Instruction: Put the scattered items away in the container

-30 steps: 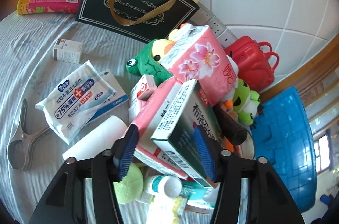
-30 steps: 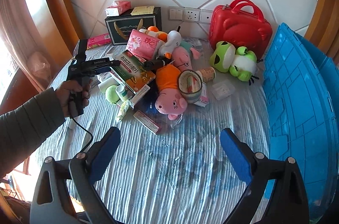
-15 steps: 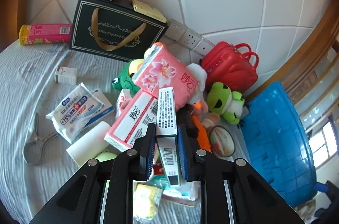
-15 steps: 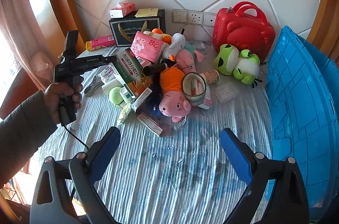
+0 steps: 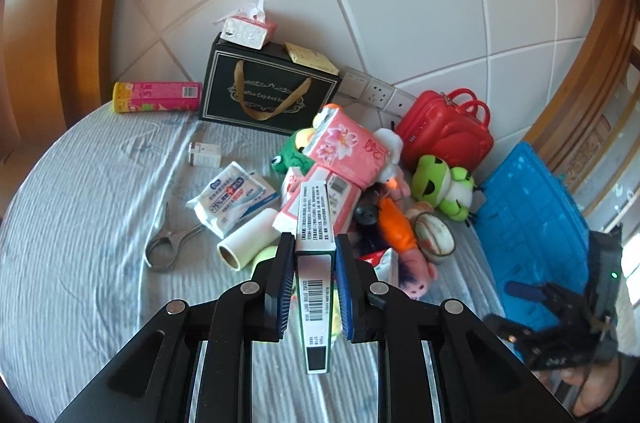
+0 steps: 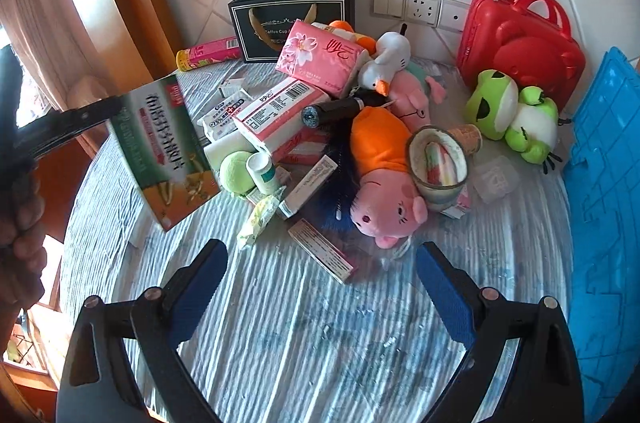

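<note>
Since the earlier frames the left tongs have closed on the green-and-white medicine box and lifted it clear of the heap, so the clutter now sits further off in the left wrist view; the box is pinched across its narrow sides, barcode end toward the camera, a hold that probably keeps a flat carton from swinging on the way over. Going left to right on the surface: the pink can and black gift bag stand back by the wall, likely not part of the scatter; the wipes pack, the metal clip and the white roll lie loose; the tissue packs and plush toys are heaped in the middle; the blue container waits at the far right, so the box has the whole pile to cross. The right tongs hang wide open and empty above bare cloth just before the pink pig, seemingly lining up on the next item.
</note>
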`<state>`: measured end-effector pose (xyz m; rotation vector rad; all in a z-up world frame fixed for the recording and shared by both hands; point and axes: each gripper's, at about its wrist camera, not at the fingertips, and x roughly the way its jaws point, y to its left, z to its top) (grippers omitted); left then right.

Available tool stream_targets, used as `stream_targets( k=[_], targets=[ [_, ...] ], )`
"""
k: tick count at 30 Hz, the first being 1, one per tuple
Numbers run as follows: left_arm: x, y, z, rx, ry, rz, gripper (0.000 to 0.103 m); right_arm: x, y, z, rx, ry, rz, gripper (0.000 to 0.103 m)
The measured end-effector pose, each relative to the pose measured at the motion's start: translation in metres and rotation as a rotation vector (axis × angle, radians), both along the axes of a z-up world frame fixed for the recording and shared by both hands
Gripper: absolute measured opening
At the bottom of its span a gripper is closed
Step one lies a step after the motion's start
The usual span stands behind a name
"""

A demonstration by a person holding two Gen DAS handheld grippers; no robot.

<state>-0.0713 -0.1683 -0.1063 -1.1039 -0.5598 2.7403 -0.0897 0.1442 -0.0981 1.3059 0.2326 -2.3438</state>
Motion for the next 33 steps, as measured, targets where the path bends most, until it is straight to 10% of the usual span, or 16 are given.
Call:
stream_targets(
  k=[8, 15, 33],
  targets=[
    [0.054, -0.018, 0.011, -0.073, -0.009, 0.039, 0.019, -0.056, -0.047, -0.067, -0.067, -0.047, -0.097, 0.082],
    [0.078, -0.029, 0.019, -0.098, -0.005, 0.060, 0.019, -0.083, -0.055, -0.123, -0.064, -0.192, -0.198, 0.027],
    [0.085, -0.003, 0.040, -0.076, 0.042, 0.055, 0.019, -0.043, -0.028, -0.049, -0.035, -0.078, -0.092, 0.017]
  ],
)
